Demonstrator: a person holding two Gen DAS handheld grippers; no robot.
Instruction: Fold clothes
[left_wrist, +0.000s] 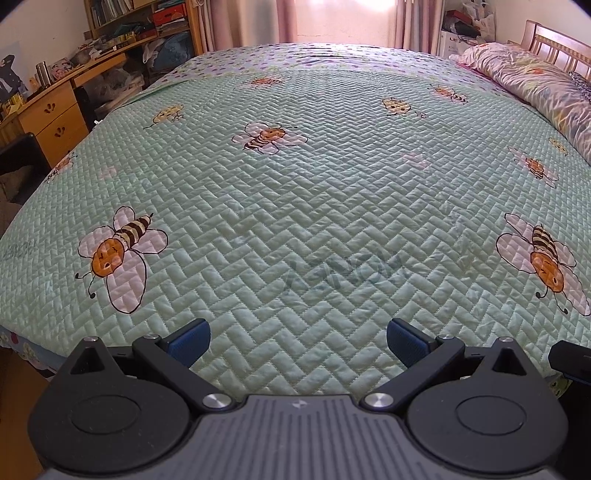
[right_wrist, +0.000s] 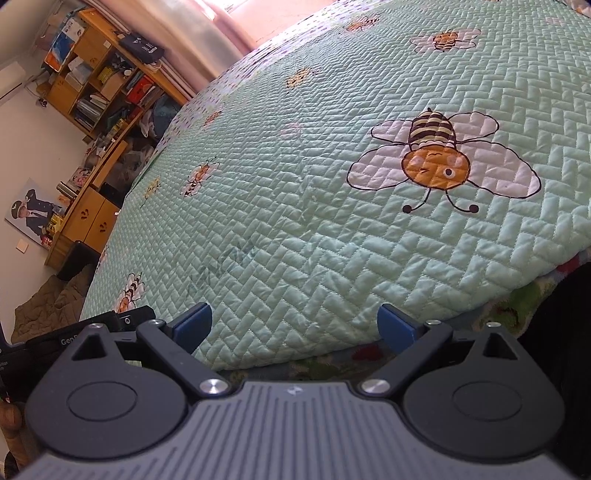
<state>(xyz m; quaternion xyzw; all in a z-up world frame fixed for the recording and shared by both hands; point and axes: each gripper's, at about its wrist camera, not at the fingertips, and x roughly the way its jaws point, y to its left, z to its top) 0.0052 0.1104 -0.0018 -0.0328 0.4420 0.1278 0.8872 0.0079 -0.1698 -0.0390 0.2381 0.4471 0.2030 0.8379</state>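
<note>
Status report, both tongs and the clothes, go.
Left tongs open, empty, over the green bee quilt. Right tongs open, empty, at the quilt's near edge. No clothes in view. Nothing in the way.

You are looking at a mint-green quilt (left_wrist: 295, 206) that is showing a stitched herringbone pattern, scattered with cartoon bees (right_wrist: 439, 158) wearing orange faces, brown-and-cream stripes and white wings. The far end of the bed (left_wrist: 314, 55) is showing white sheet with purple dots. Your left tongs (left_wrist: 298, 341) and right tongs (right_wrist: 294, 325) are carrying blue pads on black arms. The rolled duvet (left_wrist: 532, 85) is showing pink florals; the desk (left_wrist: 55, 110) is glowing honey-orange.
</note>
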